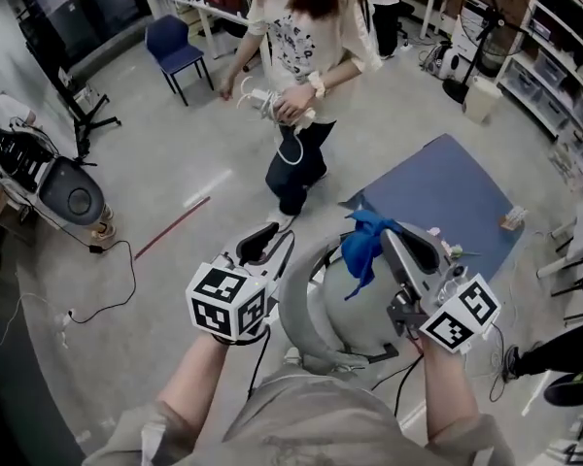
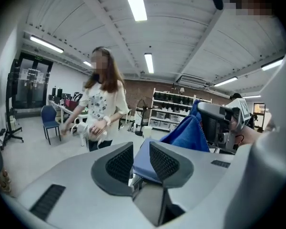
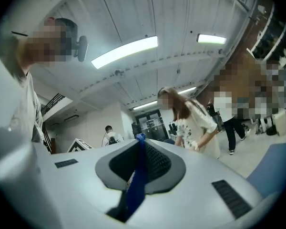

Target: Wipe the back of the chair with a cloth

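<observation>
The blue cloth (image 1: 364, 246) hangs bunched from my right gripper (image 1: 389, 236), which is shut on it. In the right gripper view the cloth (image 3: 138, 175) runs as a thin strip between the closed pads of the right gripper (image 3: 140, 149). The grey rounded chair back (image 1: 335, 323) sits just below and between my two grippers. My left gripper (image 1: 270, 241) hovers at its left edge with its jaws apart and nothing held. In the left gripper view the left gripper (image 2: 136, 161) faces the cloth (image 2: 188, 132) and the right gripper (image 2: 214, 123); the pale blue in its gap lies beyond.
A person (image 1: 301, 66) stands a few steps ahead holding a white cable. A blue mat (image 1: 447, 202) lies on the floor at the right. A blue chair (image 1: 175, 51) stands at the back left, a black machine (image 1: 68, 197) at the left, and shelves (image 1: 564, 76) at the right.
</observation>
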